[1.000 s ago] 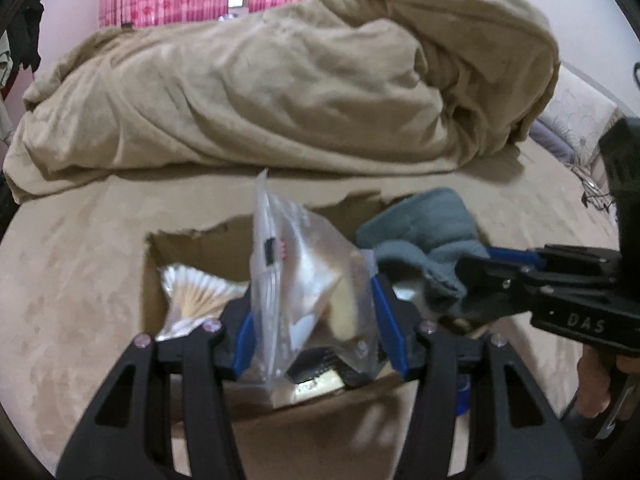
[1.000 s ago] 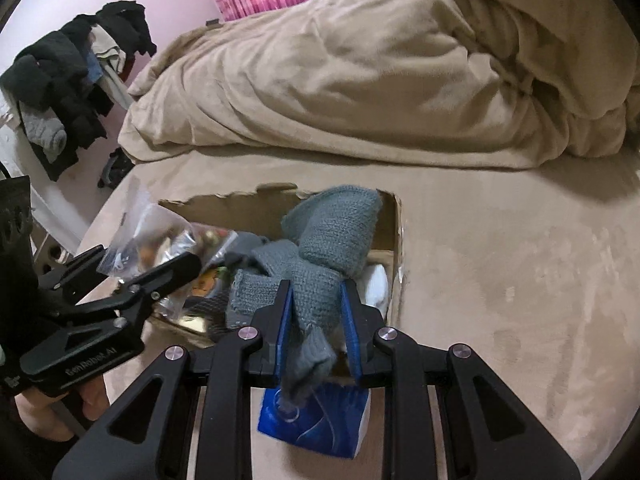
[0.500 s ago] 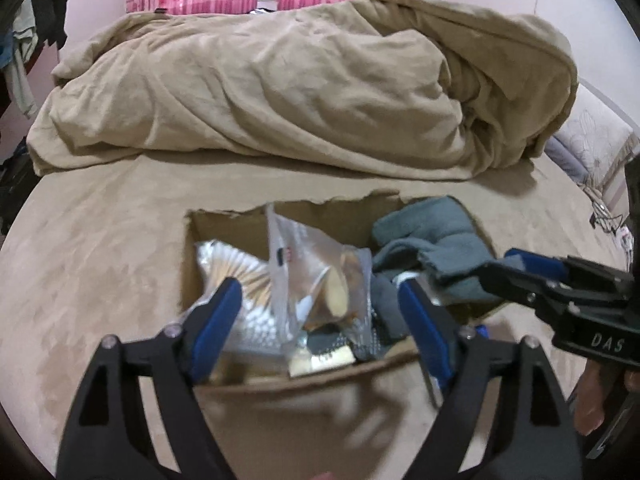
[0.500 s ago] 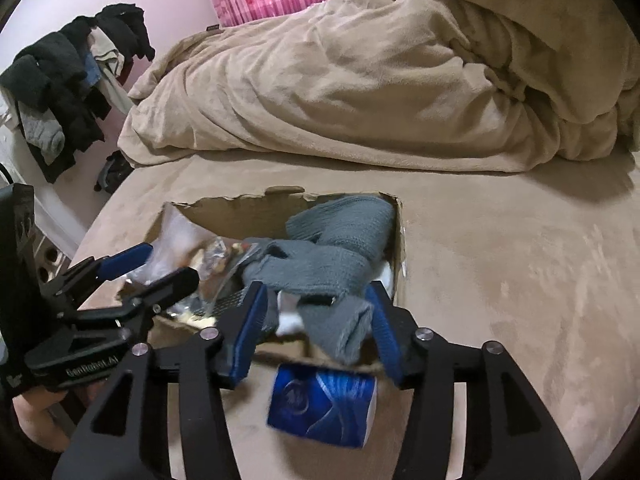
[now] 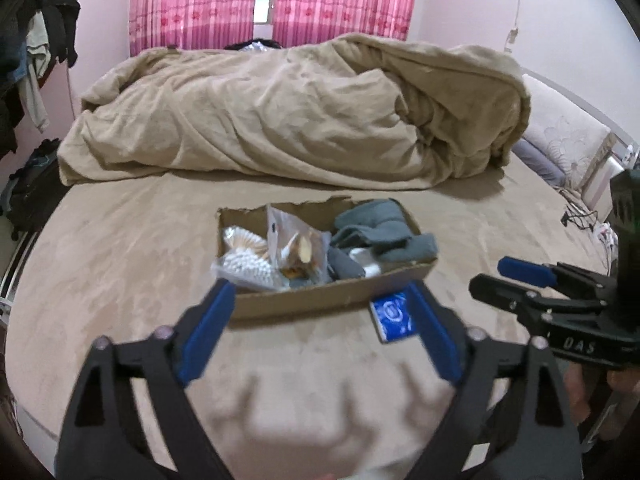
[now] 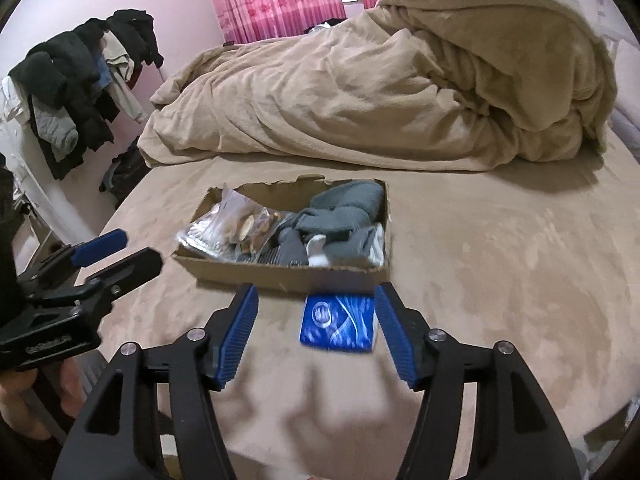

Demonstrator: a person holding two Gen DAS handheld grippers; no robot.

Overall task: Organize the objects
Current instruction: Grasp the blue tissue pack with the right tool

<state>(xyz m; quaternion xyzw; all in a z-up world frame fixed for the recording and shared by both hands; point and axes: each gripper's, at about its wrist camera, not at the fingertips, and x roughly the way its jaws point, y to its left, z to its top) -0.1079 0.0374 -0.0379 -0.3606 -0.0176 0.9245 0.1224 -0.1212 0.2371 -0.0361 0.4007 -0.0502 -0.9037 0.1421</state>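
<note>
A shallow cardboard box [image 5: 320, 300] [image 6: 280, 276] lies on the bed. It holds a clear plastic bag of small items [image 5: 296, 244] [image 6: 240, 224], a pack of cotton swabs [image 5: 244, 256] and grey socks [image 5: 384, 232] [image 6: 340, 212]. A blue packet [image 5: 394, 316] [image 6: 338, 322] lies on the bed just in front of the box. My left gripper [image 5: 318, 320] [image 6: 116, 248] is open and empty, near side of the box. My right gripper [image 6: 316, 320] [image 5: 520, 276] is open and empty, its fingers either side of the blue packet but above it.
A bunched tan duvet [image 5: 280, 112] [image 6: 380, 80] fills the far half of the bed [image 6: 520, 260]. Clothes hang on a rack [image 6: 80, 80] at the left. Pillows [image 5: 560, 144] lie at the right. Pink curtains [image 5: 272, 0] cover the far window.
Both grippers opened, letting the clear bag and the grey socks drop into the box, then drew back toward the near edge of the bed.
</note>
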